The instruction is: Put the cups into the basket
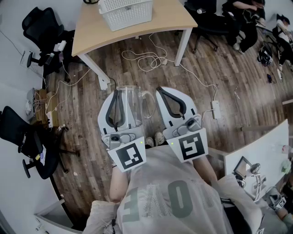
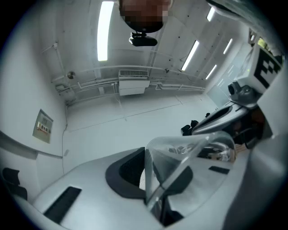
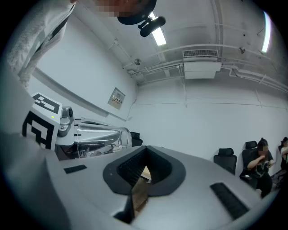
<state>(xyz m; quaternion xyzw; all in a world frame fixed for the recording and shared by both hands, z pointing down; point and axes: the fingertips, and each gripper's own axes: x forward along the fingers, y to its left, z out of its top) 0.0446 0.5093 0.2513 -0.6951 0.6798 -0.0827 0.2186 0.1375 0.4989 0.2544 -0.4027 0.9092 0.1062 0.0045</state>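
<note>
Clear plastic cup [image 1: 132, 103], smooth-walled with a handle, is clamped in the left gripper [image 1: 118, 98], whose jaws pinch its thin wall. The left gripper view shows that wall [image 2: 189, 157] edge-on between dark pads [image 2: 130, 173]. Right gripper [image 1: 168, 98] sits just beside the cup's handle, jaws together, nothing in them. Its own view [image 3: 139, 175] shows ribbed pads with wood showing through the slit, and the cup [image 3: 101, 139] off to its left. Ahead, well apart: dark plank floor [image 1: 229, 82], white cables [image 1: 144, 59], then a pale wood table [image 1: 169, 18] carrying a white lattice basket [image 1: 126, 13].
</note>
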